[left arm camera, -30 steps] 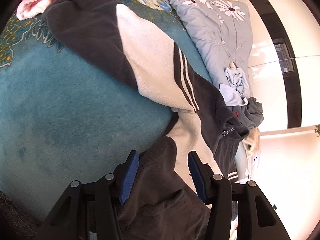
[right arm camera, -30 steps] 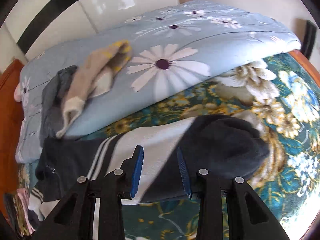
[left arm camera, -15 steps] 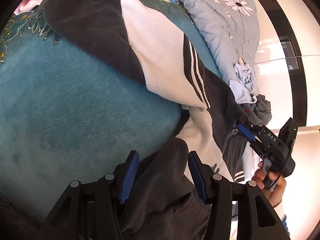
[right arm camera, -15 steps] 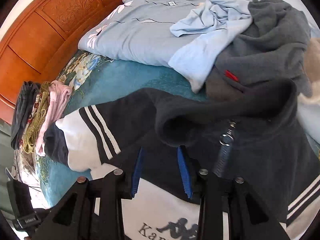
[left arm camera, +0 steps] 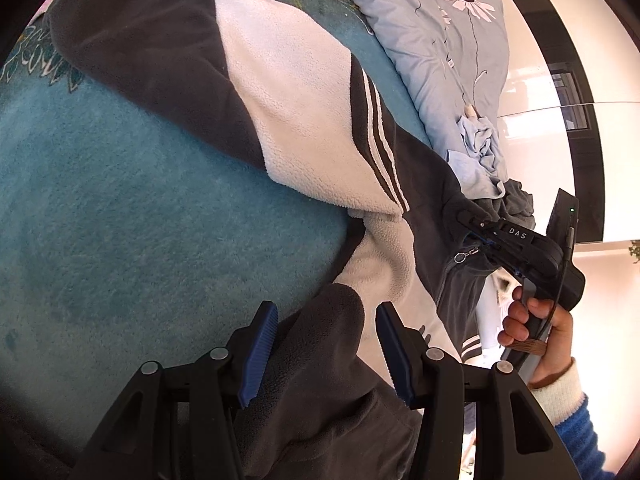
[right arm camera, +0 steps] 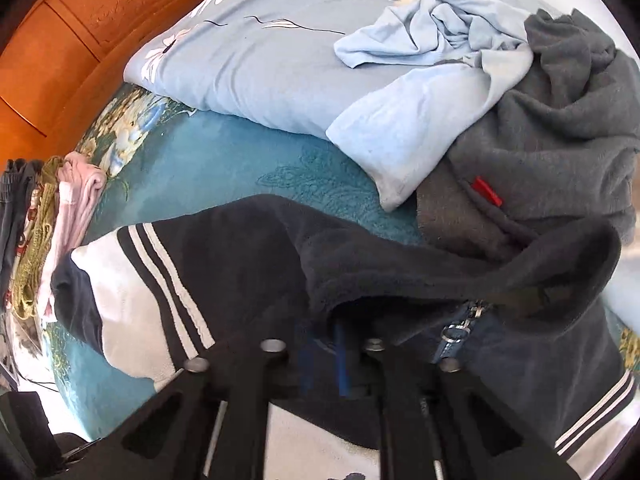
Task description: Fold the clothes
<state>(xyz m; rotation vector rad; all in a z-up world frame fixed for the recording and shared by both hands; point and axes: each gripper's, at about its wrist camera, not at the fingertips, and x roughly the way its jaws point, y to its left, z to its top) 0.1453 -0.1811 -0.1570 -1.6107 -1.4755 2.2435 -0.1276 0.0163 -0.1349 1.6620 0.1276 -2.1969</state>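
Since half a second ago my right gripper (left arm camera: 486,236) has pushed in under the collar and its blue pads have come nearly together; now they sit pinched on the dark fleece just beside the zipper pull (right arm camera: 454,330). The fleece jacket (left arm camera: 288,92) lies spread on the bed's teal blanket (left arm camera: 120,216), one dark-and-white sleeve stretched out across it, stripes near the shoulder. My left gripper (left arm camera: 326,354) is wide open, its fingers (left arm camera: 260,350) on either side of the dark cuff of the other sleeve, not clamped. Right hand (left arm camera: 536,320) wraps the right gripper's handle. Beyond the collar a light blue shirt (right arm camera: 420,80) and a grey garment (right arm camera: 560,128) lie bunched on the floral duvet (right arm camera: 260,52). A stack of folded clothes (right arm camera: 60,216) sits near the wooden headboard (right arm camera: 72,40).
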